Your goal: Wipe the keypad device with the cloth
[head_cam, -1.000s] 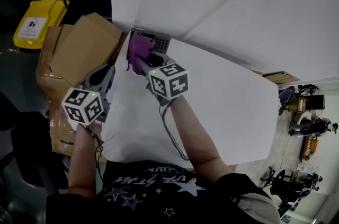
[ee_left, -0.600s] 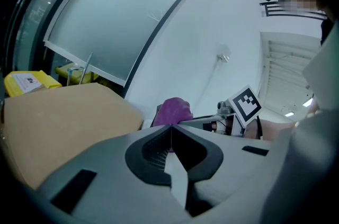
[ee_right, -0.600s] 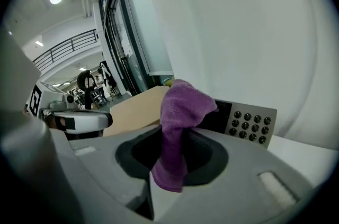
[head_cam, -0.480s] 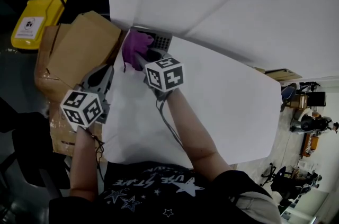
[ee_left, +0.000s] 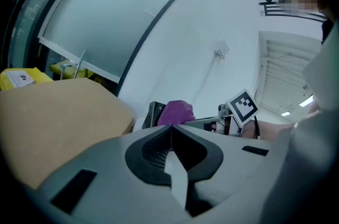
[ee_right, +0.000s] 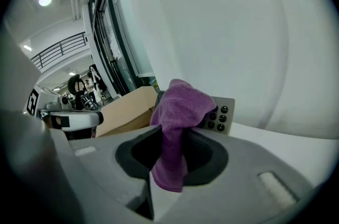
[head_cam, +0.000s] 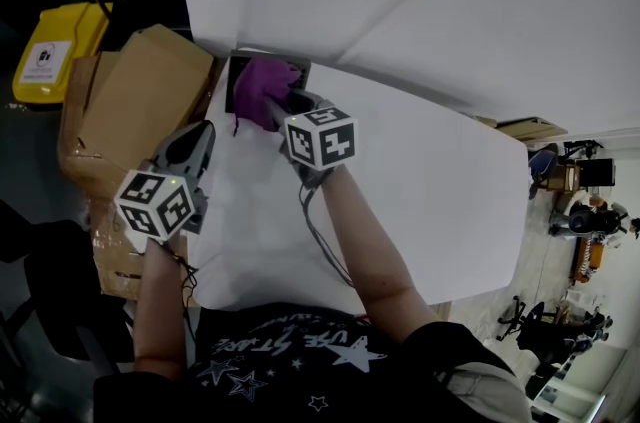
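Purple cloth on the keypad device, at the table's far left corner.
Head view: the device is largely covered by the cloth just ahead of the right gripper; a cardboard box is seen leftward. Left gripper view: the left gripper's jaws are pressed together, empty. Right gripper view: the cloth is clamped between the jaws; the device's dark buttons are made out only here.
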A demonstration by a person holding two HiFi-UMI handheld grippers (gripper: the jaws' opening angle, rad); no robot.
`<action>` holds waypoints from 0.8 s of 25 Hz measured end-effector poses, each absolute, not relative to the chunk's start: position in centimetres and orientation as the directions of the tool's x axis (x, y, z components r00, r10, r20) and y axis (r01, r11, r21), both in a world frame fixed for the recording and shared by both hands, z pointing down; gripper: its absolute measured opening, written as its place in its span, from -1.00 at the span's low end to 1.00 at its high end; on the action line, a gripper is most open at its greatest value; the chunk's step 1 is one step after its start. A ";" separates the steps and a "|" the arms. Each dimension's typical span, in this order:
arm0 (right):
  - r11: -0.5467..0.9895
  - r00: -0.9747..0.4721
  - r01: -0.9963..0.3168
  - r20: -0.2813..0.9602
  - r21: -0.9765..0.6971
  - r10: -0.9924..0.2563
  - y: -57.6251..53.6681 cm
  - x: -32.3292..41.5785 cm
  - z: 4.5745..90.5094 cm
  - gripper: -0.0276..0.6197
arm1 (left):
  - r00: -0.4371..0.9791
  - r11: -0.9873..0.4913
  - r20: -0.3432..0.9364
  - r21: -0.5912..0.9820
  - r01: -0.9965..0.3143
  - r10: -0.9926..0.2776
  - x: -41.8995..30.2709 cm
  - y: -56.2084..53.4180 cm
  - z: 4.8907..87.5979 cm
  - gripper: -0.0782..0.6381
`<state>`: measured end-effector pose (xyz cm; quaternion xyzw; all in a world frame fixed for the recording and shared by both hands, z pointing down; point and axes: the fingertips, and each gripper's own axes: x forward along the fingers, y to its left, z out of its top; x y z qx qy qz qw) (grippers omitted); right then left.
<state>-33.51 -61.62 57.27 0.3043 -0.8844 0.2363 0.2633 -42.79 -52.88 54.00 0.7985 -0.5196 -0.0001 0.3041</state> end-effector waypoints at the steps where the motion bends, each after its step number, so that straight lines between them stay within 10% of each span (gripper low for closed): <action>1: 0.698 -0.670 -0.669 0.612 -0.254 -0.420 -61.8 -33.0 57.3 -0.62 | 0.464 -0.280 0.315 0.486 -0.828 -0.828 -42.5 -53.0 54.0 -0.76; 20: 0.581 -0.575 -0.780 0.636 -0.234 -0.515 -61.8 -24.6 57.2 -0.62 | 0.513 -0.336 0.307 0.479 -0.811 -0.801 -39.2 -52.0 52.6 -0.76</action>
